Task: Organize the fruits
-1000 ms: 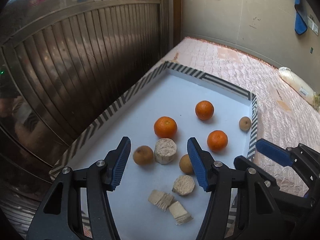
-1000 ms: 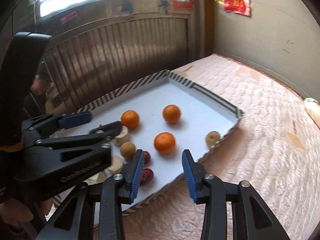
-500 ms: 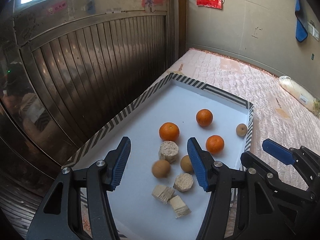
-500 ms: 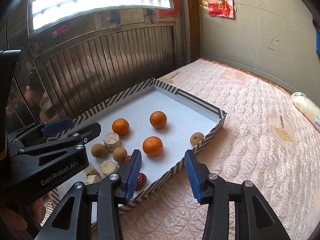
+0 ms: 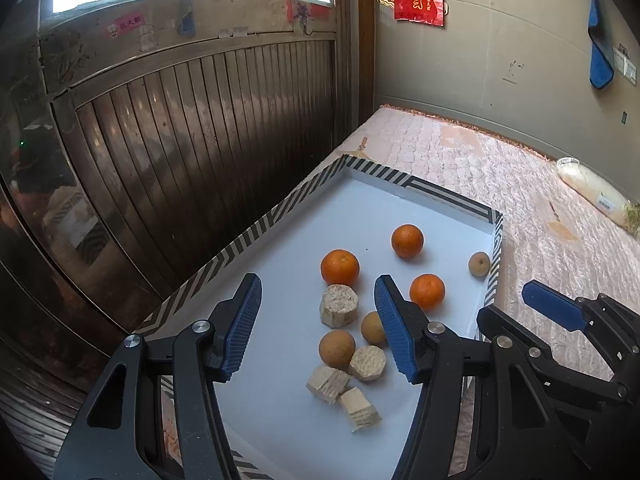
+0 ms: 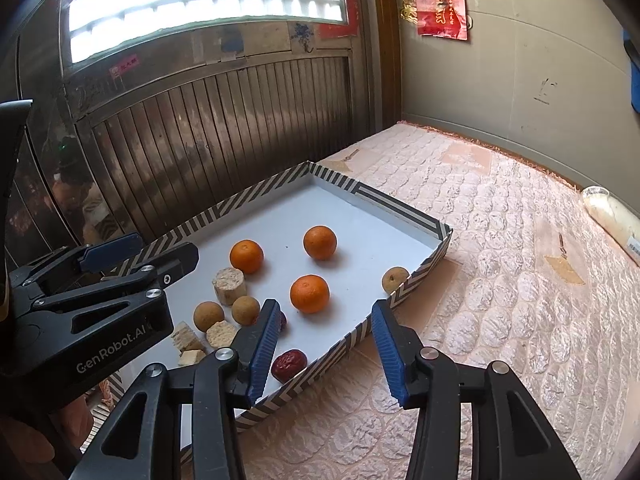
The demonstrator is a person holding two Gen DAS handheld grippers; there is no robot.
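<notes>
Both claws, left claw and right claw, hang released over round, roll-prone oranges, best gripped across the middle

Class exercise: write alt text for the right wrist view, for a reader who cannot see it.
Open right tongs hover, empty, over the near rim of a striped tray on a quilted mattress. It holds three oranges, small brown fruits, pale chunks and a red date. The left tongs enter from the left.
</notes>
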